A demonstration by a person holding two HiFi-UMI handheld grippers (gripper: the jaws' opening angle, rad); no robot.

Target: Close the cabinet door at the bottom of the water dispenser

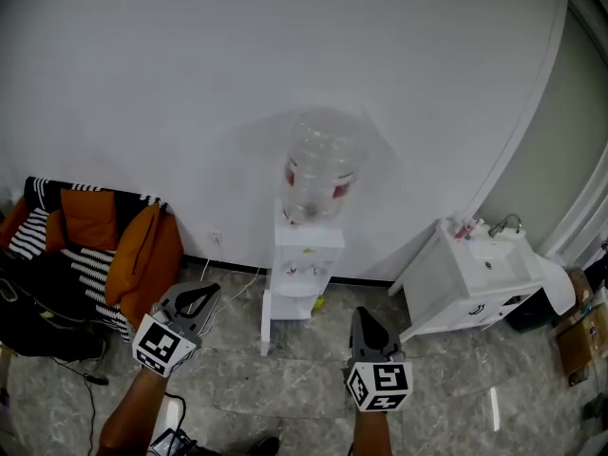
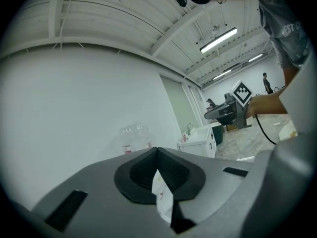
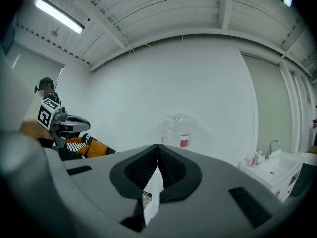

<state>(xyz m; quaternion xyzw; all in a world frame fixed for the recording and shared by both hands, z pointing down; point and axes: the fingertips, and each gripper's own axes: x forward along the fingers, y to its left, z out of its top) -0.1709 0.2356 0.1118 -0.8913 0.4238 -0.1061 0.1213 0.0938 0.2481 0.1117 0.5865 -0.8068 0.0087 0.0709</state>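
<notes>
The white water dispenser [image 1: 306,255] stands against the wall with a clear bottle [image 1: 321,164] on top. Its bottom cabinet door [image 1: 268,323] stands open, swung out on the left side. My left gripper [image 1: 197,302] hangs left of the dispenser and short of it, jaws shut and empty. My right gripper [image 1: 367,334] is to the lower right of the cabinet, also shut and empty. In the left gripper view the left gripper [image 2: 157,149] has its tips together below the bottle [image 2: 134,138]. In the right gripper view the right gripper [image 3: 158,146] points at the bottle [image 3: 177,133].
An armchair [image 1: 95,245] with orange and striped cushions sits at the left. A white sink cabinet [image 1: 480,278] stands to the right of the dispenser, with cardboard boxes [image 1: 581,331] beyond it. A black cable [image 1: 90,388] trails over the marble floor [image 1: 285,388].
</notes>
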